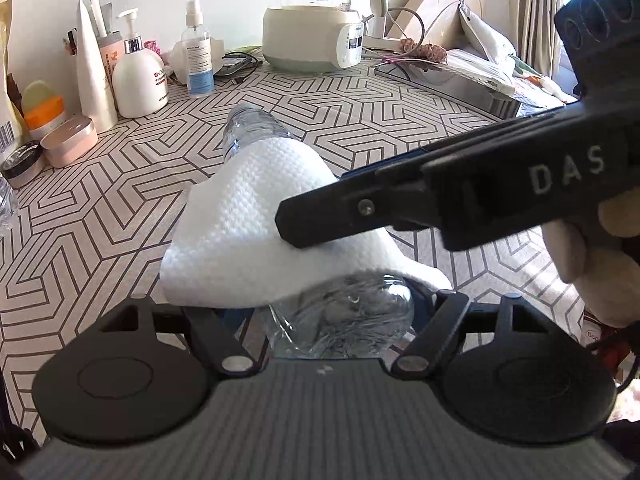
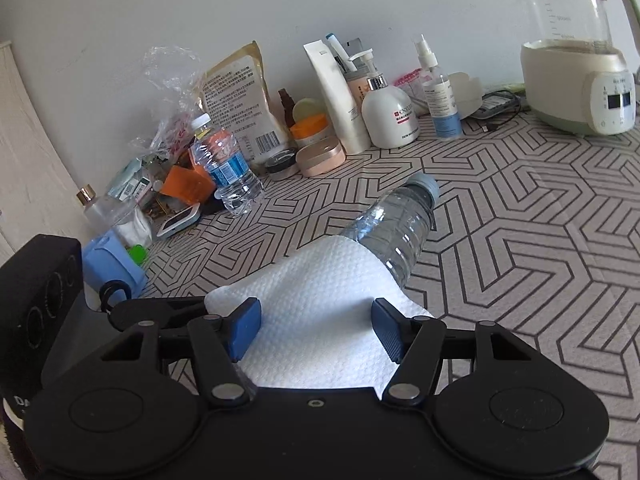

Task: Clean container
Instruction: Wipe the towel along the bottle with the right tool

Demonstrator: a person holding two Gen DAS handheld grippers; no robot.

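The left gripper clamps the base of a clear ribbed plastic bottle, held tilted above the desk. The right gripper closes its blue pads on a white embossed paper towel draped over the bottle. The desk's geometric-patterned cover carries toiletries and a glass kettle by the wall.

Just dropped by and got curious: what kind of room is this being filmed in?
Probably a bedroom or living space at home. A padded headboard with bedding stands behind the table, toiletries such as a lotion pump bottle line the wall, and an electric glass kettle sits on the patterned tablecloth.
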